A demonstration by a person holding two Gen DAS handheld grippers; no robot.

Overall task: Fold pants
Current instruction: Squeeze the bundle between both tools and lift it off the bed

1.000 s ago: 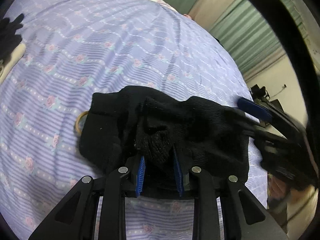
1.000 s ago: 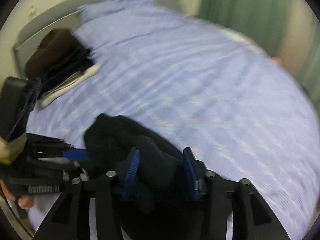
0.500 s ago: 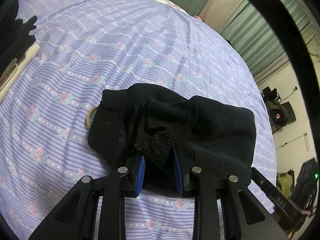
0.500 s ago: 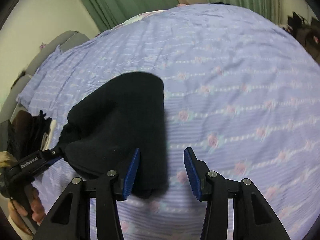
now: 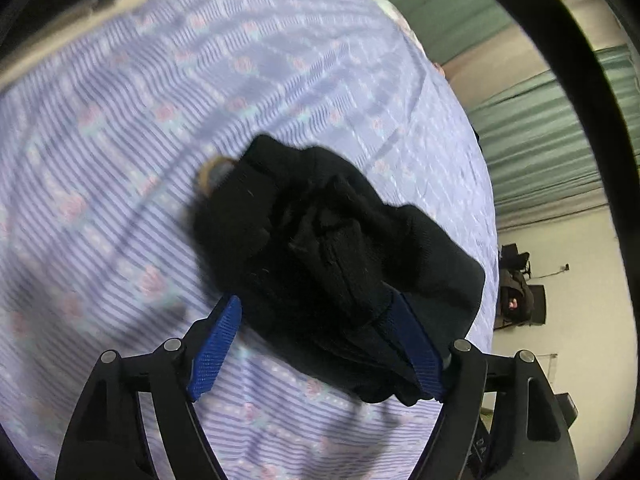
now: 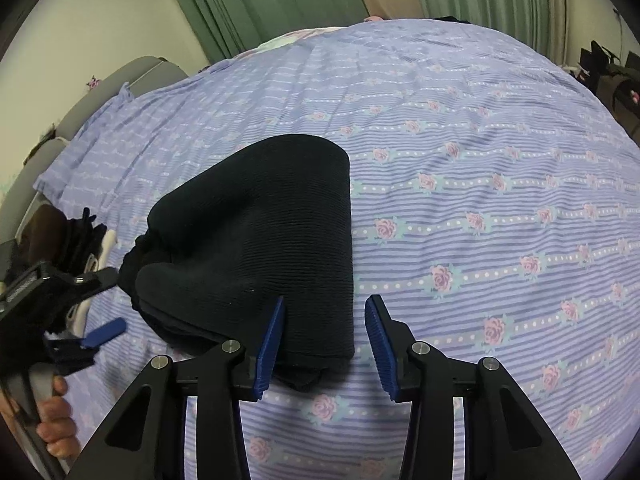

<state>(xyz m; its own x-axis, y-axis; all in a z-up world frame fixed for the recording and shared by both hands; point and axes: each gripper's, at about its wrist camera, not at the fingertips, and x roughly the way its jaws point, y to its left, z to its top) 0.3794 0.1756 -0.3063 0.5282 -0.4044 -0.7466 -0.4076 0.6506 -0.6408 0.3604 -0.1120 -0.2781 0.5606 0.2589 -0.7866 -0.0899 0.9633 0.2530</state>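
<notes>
Left hand-held gripper point(image 5: 320, 344) open | pants point(image 6: 260, 248) between | ring point(image 5: 210, 172) beside

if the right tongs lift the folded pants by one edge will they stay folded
Probably not: the pants look like soft ribbed knit, so they'd likely droop. The layers bulge loosely at the left tongs, so the fold may open. They'd likely drag, not slide, on the sheet.

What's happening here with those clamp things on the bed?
A person holding two handheld grippers is folding black pants on a floral bedsheet. The pants lie bunched in a thick bundle. The left gripper is open around one end; the right gripper is open at the other end, gripping nothing.
</notes>
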